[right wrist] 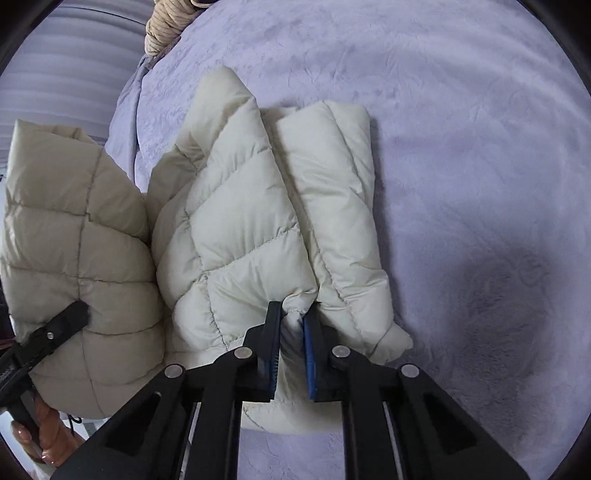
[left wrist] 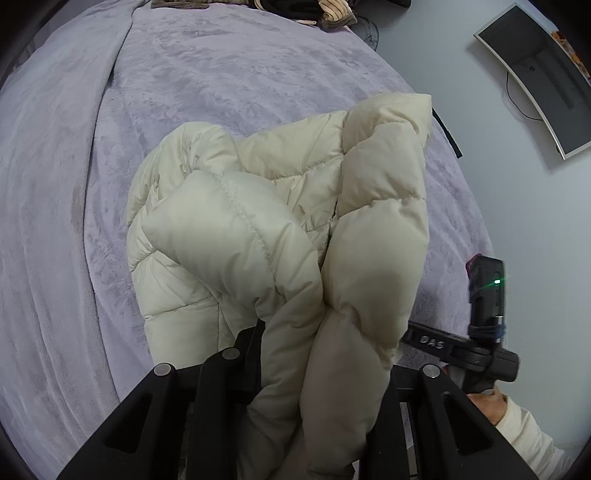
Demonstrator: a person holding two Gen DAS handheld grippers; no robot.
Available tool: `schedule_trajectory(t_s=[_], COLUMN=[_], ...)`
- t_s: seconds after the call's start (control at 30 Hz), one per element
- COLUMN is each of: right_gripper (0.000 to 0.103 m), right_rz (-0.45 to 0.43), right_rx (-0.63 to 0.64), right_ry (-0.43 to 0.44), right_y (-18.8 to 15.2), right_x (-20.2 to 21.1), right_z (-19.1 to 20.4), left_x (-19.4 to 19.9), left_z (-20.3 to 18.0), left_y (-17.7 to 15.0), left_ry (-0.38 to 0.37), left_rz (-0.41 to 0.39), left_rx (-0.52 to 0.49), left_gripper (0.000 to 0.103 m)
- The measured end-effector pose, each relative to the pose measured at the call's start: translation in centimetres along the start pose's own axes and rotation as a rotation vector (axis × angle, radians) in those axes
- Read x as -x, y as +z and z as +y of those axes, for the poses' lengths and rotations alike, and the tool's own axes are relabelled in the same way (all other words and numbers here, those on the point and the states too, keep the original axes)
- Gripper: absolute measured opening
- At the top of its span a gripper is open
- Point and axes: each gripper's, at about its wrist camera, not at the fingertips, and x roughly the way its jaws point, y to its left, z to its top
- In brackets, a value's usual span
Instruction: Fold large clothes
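A cream quilted puffer jacket [right wrist: 258, 206] lies partly bunched on a lilac plush bedspread [right wrist: 461, 166]. My right gripper [right wrist: 293, 314] is shut on a fold of the jacket near its front edge. My left gripper [left wrist: 321, 332] is shut on a thick bunch of the jacket [left wrist: 295, 221], lifted above the bed; its fingertips are hidden in the fabric. The left gripper also shows in the right wrist view [right wrist: 74, 314], holding up a raised part of the jacket. The right gripper shows at the lower right of the left wrist view [left wrist: 424, 338].
The bedspread [left wrist: 221, 74] runs far back. Brown striped clothes [left wrist: 332, 14] lie at the bed's far end. A monitor [left wrist: 535, 74] stands against the wall to the right. A beige knitted item [right wrist: 166, 26] lies at the far edge.
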Motion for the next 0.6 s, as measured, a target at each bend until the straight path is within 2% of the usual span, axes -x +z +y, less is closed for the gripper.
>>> schedule_trajectory(t_s=[0.17,0.3,0.4,0.47,0.53,0.57,0.6], right_gripper=[0.012,0.009,0.009,0.013,0.014,0.017,0.037], right_rz=[0.046,0.053,0.072,0.085,0.053,0.032,-0.001], right_rx=[-0.004,-0.005,-0.051,-0.102,-0.137,-0.147,-0.154], right_ry=[0.071,0.119,0.19,0.218,0.233,0.237,0.244], right_y=[0.6,1.1,1.3,1.5,1.8,2.0,2.2], right_x=[-3.8,-4.6,-4.1,-2.7,-0.2,1.3,2.9], right_z=[-1.3,-2.2,-3.5,-4.7,-5.9,-6.4,-6.8], left_x=[-2.8,-6.1,-7.2,-7.4,-7.4,-7.3,-7.3], left_z=[-3.7,-7.0,-6.7,-6.0,-5.4,-5.2,-5.0], left_y=[0.4,0.2,-0.2,-0.5,-0.6,-0.7,-0.7], left_ry=[-0.044,-0.074,-0.132,-0.134,-0.126,-0.124,-0.121], left_rz=[0.017,0.019,0.019,0.024,0.027,0.026,0.025], left_rx=[-0.027,-0.107,-0.091,-0.088,-0.08,-0.077,-0.079], left_gripper=[0.026,0.026,0.026,0.026,0.026,0.026,0.026])
